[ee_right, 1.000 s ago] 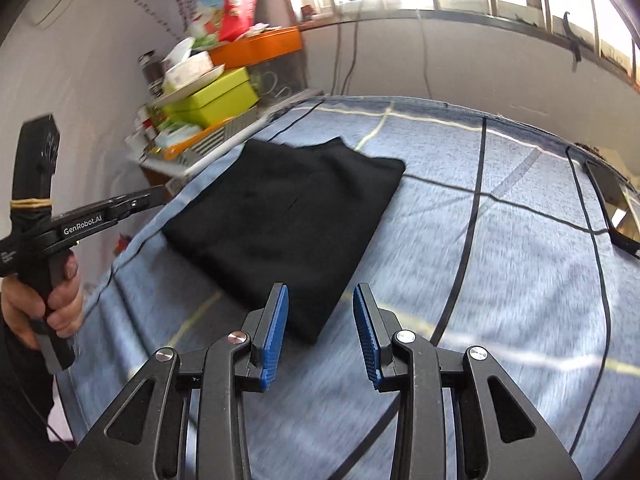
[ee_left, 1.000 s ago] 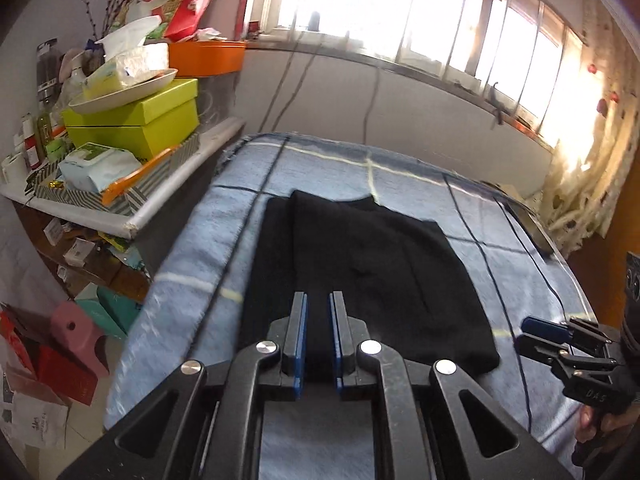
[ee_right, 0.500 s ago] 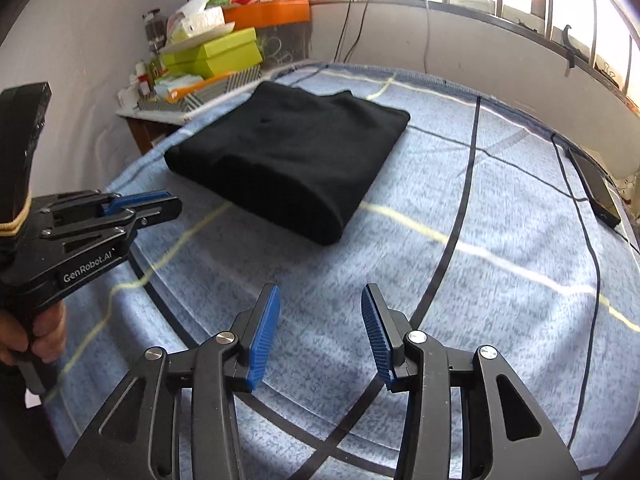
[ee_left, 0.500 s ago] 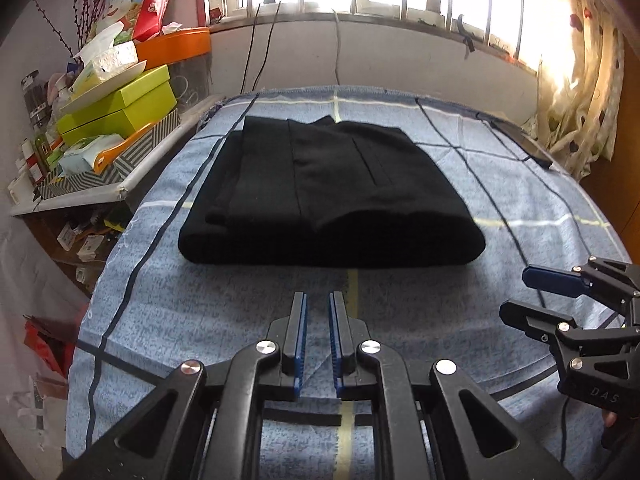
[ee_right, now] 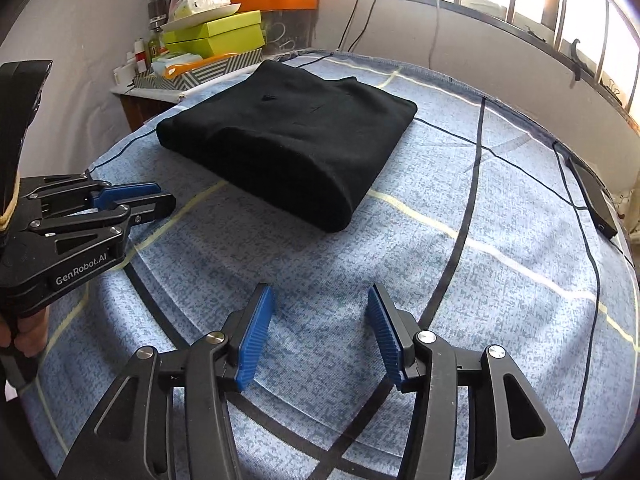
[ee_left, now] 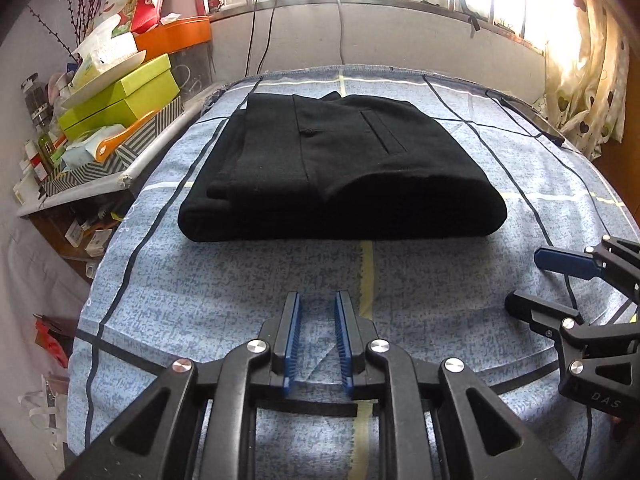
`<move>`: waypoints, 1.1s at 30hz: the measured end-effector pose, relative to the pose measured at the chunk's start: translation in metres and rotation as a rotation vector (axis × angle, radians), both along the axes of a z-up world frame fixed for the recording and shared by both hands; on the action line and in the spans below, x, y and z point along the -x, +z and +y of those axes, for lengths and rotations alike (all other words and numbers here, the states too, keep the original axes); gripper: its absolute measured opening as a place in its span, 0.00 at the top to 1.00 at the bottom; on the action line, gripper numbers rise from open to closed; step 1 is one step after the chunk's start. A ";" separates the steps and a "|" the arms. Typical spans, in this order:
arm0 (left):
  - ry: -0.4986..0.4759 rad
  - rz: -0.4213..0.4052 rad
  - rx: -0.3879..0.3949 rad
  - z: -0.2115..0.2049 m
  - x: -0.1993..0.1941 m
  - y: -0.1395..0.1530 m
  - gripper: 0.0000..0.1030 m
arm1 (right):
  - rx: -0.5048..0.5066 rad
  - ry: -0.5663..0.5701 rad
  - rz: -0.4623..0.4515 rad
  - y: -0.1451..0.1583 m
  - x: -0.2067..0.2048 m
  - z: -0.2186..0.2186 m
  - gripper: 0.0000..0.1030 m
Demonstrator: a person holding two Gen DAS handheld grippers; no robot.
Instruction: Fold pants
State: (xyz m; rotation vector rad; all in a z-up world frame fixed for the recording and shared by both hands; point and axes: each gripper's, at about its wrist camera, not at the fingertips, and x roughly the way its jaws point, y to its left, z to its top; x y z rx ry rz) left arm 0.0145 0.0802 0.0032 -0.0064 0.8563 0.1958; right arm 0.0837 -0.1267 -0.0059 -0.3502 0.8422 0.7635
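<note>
The black pants (ee_left: 340, 168) lie folded into a thick rectangle on the blue checked bed sheet (ee_left: 240, 300), with the rounded fold toward me. My left gripper (ee_left: 317, 300) hovers over bare sheet short of that fold. Its jaws are opening, still only narrowly apart, with nothing between them. In the right wrist view the pants (ee_right: 288, 136) lie ahead and to the left. My right gripper (ee_right: 320, 292) is over the sheet (ee_right: 460, 240). Its jaws are opening wide and are empty. Each gripper shows in the other's view: right gripper (ee_left: 524, 280), left gripper (ee_right: 166, 196).
A cluttered side shelf (ee_left: 116, 108) with green boxes, an orange bin and a striped box stands against the bed's left side. A dark flat device (ee_right: 592, 196) with a cable lies at the bed's right edge. A curtain (ee_left: 580, 80) hangs at the far right, under the window.
Both grippers have drawn back from the pants toward the near side of the bed. The left one no longer reaches over the fold. Both pairs of jaws have widened, the right more.
</note>
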 end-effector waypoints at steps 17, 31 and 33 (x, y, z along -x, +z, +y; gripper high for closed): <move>0.029 0.003 -0.022 0.003 0.000 0.000 0.69 | -0.003 0.000 0.003 0.000 -0.001 0.000 0.50; 0.029 0.001 0.001 0.006 0.001 0.000 0.68 | -0.005 0.000 0.004 0.000 -0.001 -0.001 0.50; 0.029 0.000 0.005 0.007 0.000 0.000 0.68 | -0.005 0.000 0.005 -0.001 -0.001 -0.001 0.50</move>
